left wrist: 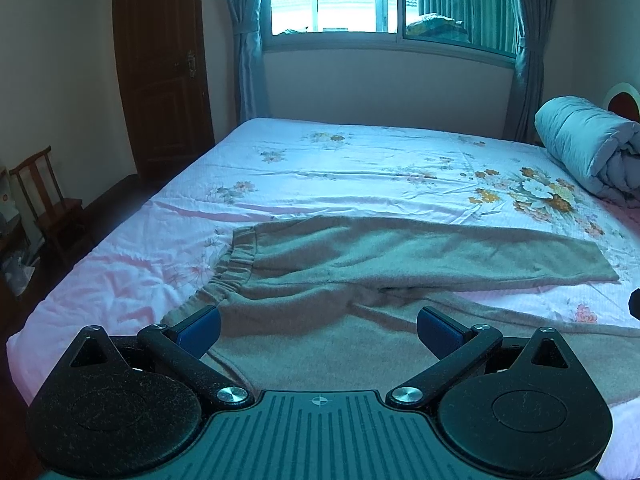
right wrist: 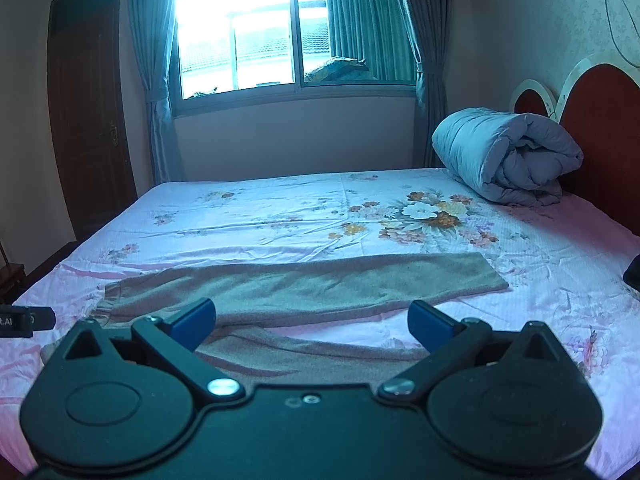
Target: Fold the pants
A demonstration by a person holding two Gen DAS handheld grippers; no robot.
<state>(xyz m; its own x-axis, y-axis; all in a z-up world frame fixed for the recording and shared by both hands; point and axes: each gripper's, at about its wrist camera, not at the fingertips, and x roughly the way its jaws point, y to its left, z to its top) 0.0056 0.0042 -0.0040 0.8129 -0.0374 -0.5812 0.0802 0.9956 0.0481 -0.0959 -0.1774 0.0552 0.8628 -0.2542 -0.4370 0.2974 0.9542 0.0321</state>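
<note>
Grey-brown pants (left wrist: 360, 264) lie flat on the bed, elastic waistband at the left, both legs spread apart toward the right. My left gripper (left wrist: 318, 326) is open and empty, hovering above the near leg close to the waist. The pants also show in the right wrist view (right wrist: 304, 284). My right gripper (right wrist: 312, 322) is open and empty above the near leg, further along it. The near leg's hem is hidden behind the grippers.
The bed has a pink floral sheet (left wrist: 360, 168). A rolled grey-blue duvet (right wrist: 508, 156) lies by the red headboard (right wrist: 600, 128). A wooden chair (left wrist: 44, 204) and a dark door (left wrist: 160, 68) stand to the left. A window (right wrist: 280, 28) is behind.
</note>
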